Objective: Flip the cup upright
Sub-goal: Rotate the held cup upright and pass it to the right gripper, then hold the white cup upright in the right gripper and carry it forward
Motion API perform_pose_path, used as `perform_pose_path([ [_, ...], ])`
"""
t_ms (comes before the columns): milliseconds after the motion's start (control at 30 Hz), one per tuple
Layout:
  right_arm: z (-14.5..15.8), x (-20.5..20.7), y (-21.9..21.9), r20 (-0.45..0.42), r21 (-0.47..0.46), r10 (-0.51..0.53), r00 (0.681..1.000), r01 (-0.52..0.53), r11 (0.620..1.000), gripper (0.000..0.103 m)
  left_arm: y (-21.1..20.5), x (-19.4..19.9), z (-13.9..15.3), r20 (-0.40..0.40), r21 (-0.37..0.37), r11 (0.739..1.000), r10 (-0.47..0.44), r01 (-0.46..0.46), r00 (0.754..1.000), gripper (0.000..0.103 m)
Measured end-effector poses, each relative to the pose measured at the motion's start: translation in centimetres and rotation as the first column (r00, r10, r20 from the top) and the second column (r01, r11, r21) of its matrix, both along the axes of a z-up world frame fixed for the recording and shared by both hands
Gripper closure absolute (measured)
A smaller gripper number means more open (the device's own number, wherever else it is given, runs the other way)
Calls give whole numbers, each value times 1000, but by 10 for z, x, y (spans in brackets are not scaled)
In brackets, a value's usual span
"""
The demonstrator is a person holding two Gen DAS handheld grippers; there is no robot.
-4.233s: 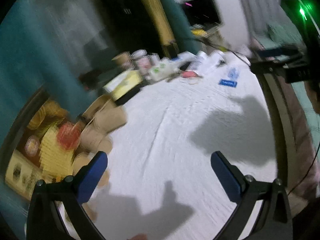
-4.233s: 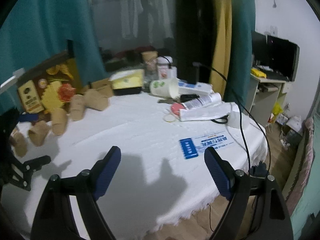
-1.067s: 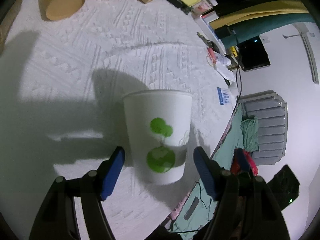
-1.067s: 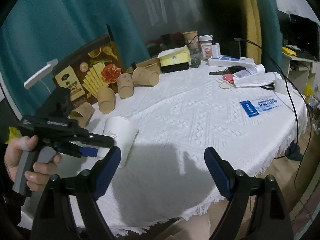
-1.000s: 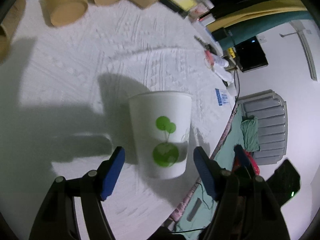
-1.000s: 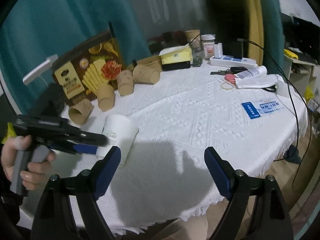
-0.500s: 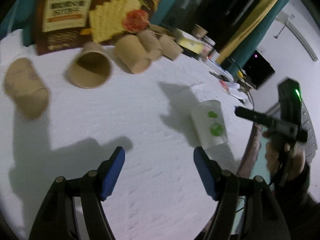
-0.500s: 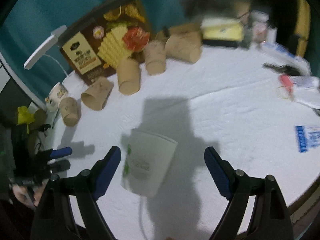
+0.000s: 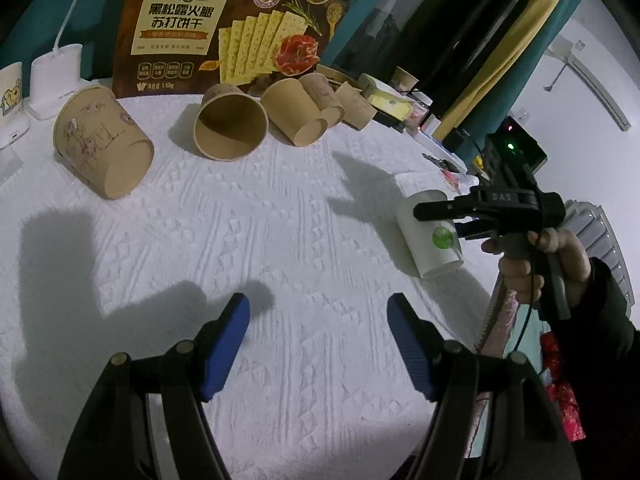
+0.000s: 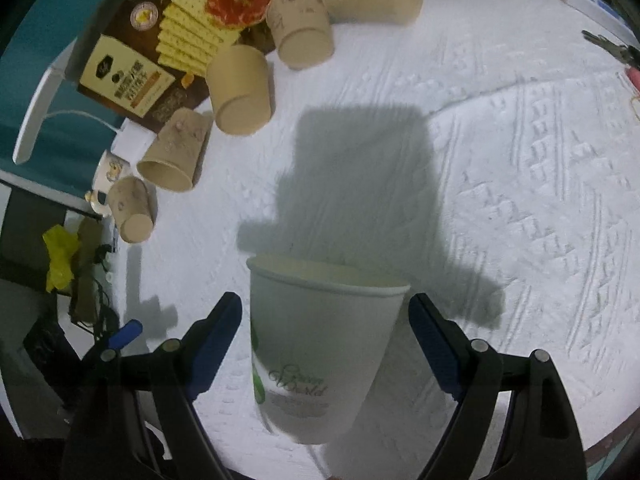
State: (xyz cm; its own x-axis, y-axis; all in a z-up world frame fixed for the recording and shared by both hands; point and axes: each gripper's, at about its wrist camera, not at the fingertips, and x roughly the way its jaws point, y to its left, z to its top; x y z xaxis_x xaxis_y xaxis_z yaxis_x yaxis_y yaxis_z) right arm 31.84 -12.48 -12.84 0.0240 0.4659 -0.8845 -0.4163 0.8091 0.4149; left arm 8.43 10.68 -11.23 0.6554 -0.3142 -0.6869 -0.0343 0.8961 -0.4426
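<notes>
A white paper cup point(image 10: 320, 344) with a green print lies on its side on the white tablecloth point(image 10: 520, 184), its rim pointing away from the right wrist camera. My right gripper point(image 10: 325, 320) is open, one finger on each side of the cup, not touching it. In the left wrist view the same cup point(image 9: 430, 236) lies at the right, with the right gripper point(image 9: 444, 216) above it. My left gripper point(image 9: 318, 314) is open and empty over bare cloth, well left of the cup.
Several brown paper cups point(image 9: 230, 126) lie on their sides along the far edge, in front of a cracker box point(image 9: 224, 24). A white mug point(image 10: 108, 172) and a white charger point(image 9: 54, 76) stand at the left. Keys point(image 10: 612, 50) lie far right. The table edge is close behind the white cup.
My left gripper let go of the white cup and drew back to the left. My right gripper swung down over the cup and now straddles it.
</notes>
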Motion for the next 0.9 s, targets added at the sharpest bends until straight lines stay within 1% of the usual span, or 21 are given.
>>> perform_pose_path([
  [200,-2,1,7,0,-22,24,1000,-24,999,19,-3,-2,-1,11,53,999,-15,14,1000,32],
  [300,-2,1,8,4,-27,33,999,-33,999,20,-5,-2,-2,12,57,998,-21,21,1000,32],
  [333,-1,1,6,5,-27,34,999,-34,999,23,-5,-2,-3,10,55,998,-24,23,1000,32],
  [367,-1,1,7,8,-28,39,999,-39,999,31,-6,-2,-4,8,55,998,-26,26,1000,32],
  [400,0,0,8,9,-25,45,999,-45,999,37,-8,-3,-5,6,56,998,-28,27,1000,32],
  [567,5,-3,5,32,-3,45,998,-44,999,38,-15,-2,-9,-12,66,997,-46,46,999,32],
  [633,12,-5,4,80,-3,33,996,-33,999,38,-18,-2,-7,-11,75,996,-52,52,999,32],
  [733,25,-7,3,181,-24,16,983,-12,1000,38,-20,-2,-5,-8,91,995,-42,42,999,32],
  [800,34,-10,6,278,-35,-6,961,16,999,38,-24,-2,-3,-5,93,995,-38,38,999,32],
  [833,37,-12,6,307,-34,-12,952,23,999,38,-26,-3,-2,-1,93,995,-42,42,999,32],
  [900,42,-20,9,386,-34,-16,922,32,999,38,-31,-7,1,14,107,993,-50,49,999,32],
])
